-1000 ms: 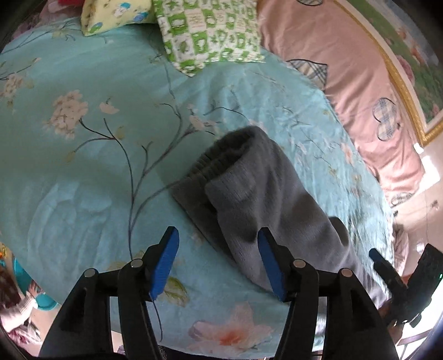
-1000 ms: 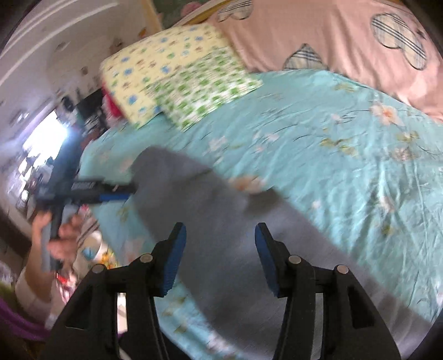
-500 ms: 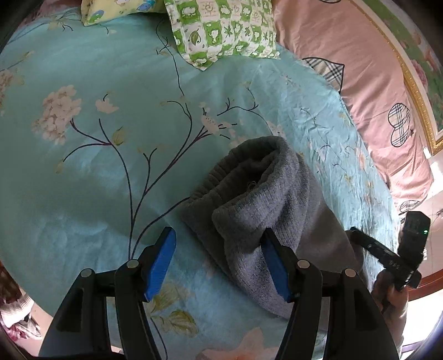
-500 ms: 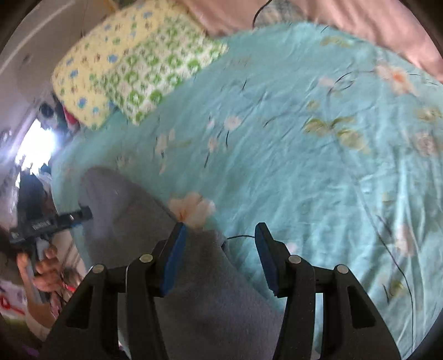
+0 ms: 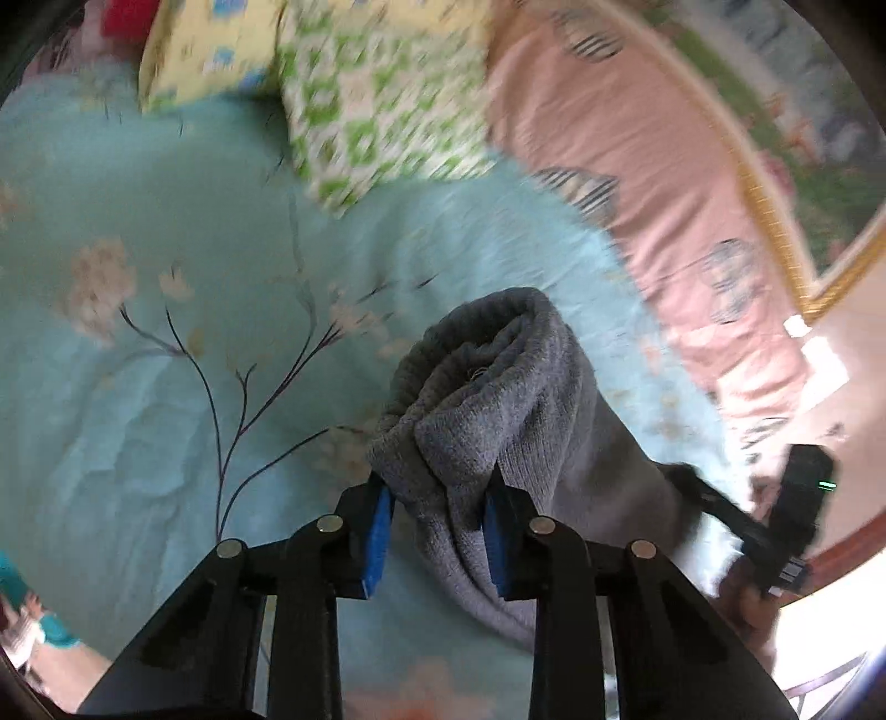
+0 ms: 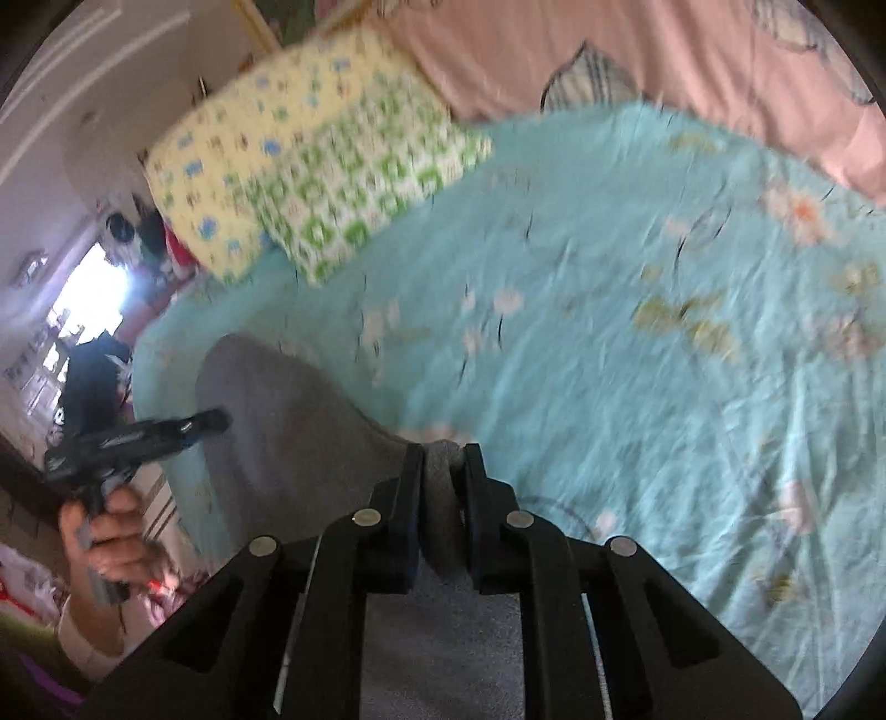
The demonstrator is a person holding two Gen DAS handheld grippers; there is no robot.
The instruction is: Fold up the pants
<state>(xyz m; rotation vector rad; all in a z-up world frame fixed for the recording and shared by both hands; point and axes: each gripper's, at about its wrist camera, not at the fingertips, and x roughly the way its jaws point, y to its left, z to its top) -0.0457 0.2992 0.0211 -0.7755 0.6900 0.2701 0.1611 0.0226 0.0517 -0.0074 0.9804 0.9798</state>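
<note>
Left gripper (image 5: 437,498): blue pads closing on a bunched fold of the grey pants (image 5: 515,399), narrow gap, cloth pinched between them and lifted off the teal floral bedsheet (image 5: 166,387). Ahead of the jaws, the ribbed waistband rolled open in a hump; to the left of the jaws, bare sheet with a branch-and-blossom print; far ahead, a green checked pillow (image 5: 376,111) beside a yellow pillow (image 5: 205,50); to the right, a pink quilt (image 5: 637,166) and, near the edge, the other tool in a hand. Right gripper (image 6: 443,459): jaws nearly together and closing, a thin ridge of grey cloth squeezed between the tips. Left of these jaws, the rest of the pants spread toward the bed's edge, where the left hand (image 6: 111,548) grips its tool; below the jaws, more grey fabric; ahead and right, open sheet.
</note>
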